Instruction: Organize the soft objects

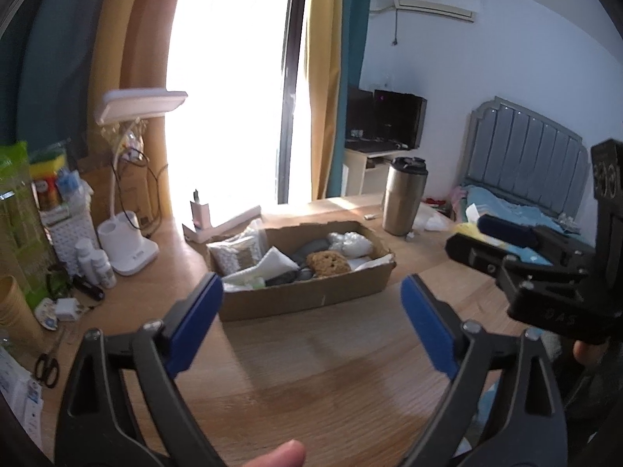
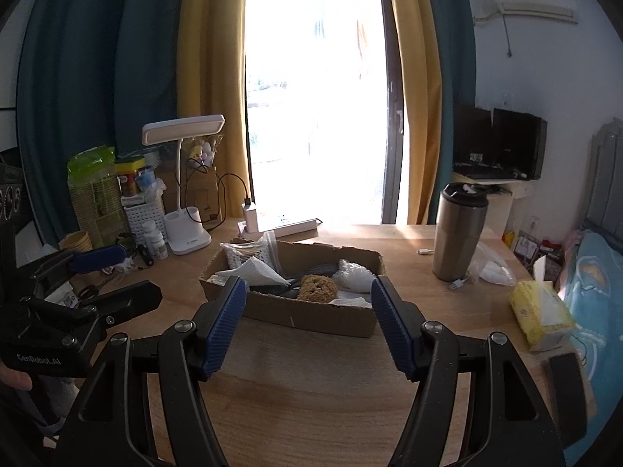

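A shallow cardboard box (image 1: 311, 299) (image 2: 311, 317) stands on the wooden desk and holds soft things: a brown sponge (image 1: 327, 262) (image 2: 317, 287), a white crumpled bag (image 1: 350, 243) (image 2: 352, 274), white folded cloth (image 1: 272, 262) (image 2: 257, 270) and dark grey pieces. My left gripper (image 1: 311, 311) hovers in front of the box, open, with nothing between its blue pads. My right gripper (image 2: 307, 319) is also open and empty, just short of the box's near wall. Each gripper shows at the edge of the other's view, the right gripper (image 1: 545, 272) and the left gripper (image 2: 78, 295).
A white desk lamp (image 2: 183, 210), bottles, a white basket and snack packs crowd the desk's left side. A steel tumbler (image 2: 457, 233) stands right of the box, a yellow tissue pack (image 2: 541, 315) near the right edge. Scissors (image 1: 46, 367) lie at the left. A bed is beyond.
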Action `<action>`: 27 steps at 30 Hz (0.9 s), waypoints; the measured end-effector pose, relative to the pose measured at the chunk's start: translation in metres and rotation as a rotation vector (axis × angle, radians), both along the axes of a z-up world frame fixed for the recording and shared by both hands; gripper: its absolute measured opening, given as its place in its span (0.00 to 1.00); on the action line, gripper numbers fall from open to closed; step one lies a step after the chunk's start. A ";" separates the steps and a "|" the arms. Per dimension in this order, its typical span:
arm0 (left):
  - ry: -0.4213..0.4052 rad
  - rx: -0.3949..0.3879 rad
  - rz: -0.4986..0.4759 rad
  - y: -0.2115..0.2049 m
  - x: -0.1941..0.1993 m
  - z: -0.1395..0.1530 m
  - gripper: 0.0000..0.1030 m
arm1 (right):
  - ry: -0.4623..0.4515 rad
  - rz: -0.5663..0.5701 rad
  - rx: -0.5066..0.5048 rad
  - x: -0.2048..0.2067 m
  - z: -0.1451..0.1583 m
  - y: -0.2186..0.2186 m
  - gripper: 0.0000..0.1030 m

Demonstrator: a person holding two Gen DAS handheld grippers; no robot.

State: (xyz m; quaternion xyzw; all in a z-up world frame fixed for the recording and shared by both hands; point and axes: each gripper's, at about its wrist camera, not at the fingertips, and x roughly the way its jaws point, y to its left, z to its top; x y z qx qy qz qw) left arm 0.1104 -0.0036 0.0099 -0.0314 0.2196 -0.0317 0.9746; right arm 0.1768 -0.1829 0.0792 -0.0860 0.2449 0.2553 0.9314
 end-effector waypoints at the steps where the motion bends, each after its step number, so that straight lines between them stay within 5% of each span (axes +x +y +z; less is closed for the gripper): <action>1: -0.014 0.013 0.003 -0.003 -0.004 0.001 0.92 | -0.007 -0.004 -0.003 -0.004 0.001 -0.002 0.68; 20: -0.222 0.009 0.100 -0.014 -0.081 0.023 0.95 | -0.124 -0.039 0.058 -0.073 0.019 -0.034 0.76; 27: -0.224 0.007 0.111 -0.014 -0.091 0.022 0.96 | -0.127 -0.049 0.073 -0.080 0.017 -0.041 0.76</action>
